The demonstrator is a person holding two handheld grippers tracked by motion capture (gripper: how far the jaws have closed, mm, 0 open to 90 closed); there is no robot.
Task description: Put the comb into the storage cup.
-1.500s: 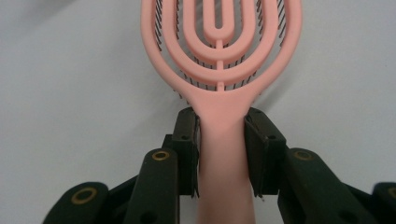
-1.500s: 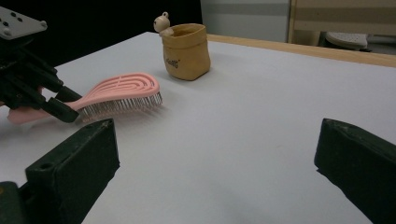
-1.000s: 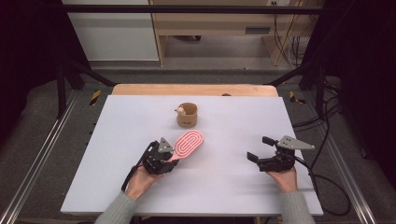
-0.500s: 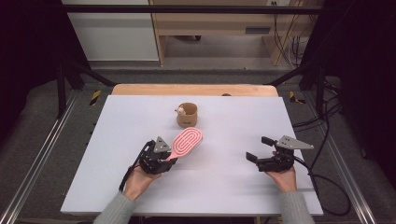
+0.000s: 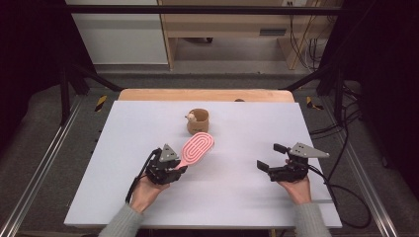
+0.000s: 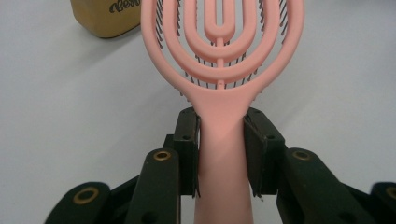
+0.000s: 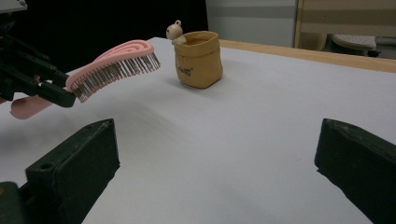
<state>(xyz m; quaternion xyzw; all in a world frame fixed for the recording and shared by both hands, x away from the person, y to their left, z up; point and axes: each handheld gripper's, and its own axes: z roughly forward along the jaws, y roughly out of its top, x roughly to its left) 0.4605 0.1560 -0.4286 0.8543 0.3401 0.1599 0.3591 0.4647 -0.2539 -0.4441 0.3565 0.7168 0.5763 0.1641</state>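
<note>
**Hairbrush gripped and lifted, bag not yet reached**

Progress stands at about the midpoint, by my reading. Nearest the person, the left gripper (image 5: 170, 165) is clamped on the handle of the pink hairbrush (image 5: 197, 147); in the left gripper view both pads squeeze the handle (image 6: 220, 154) just below the oval head, and the end of the handle runs back past the jaws. The right gripper view shows the brush held off the white table (image 5: 247, 197), bristles (image 7: 116, 72) facing down, its head tilted up toward the far side. So the pick-up looks done.

On the right, at the same near depth, the right gripper (image 5: 269, 158) has its jaws apart with nothing between them, and hovers low over bare table, well apart from the brush.

Farther off, near the table's middle, stands the small tan bag (image 5: 198, 122), upright and open at the top, with a little bear figure (image 5: 189, 116) at its rim. The brush head is just beside it on the near side, not over its mouth.

What seems left: carrying the brush to the bag, lowering it in, and letting go.
</note>
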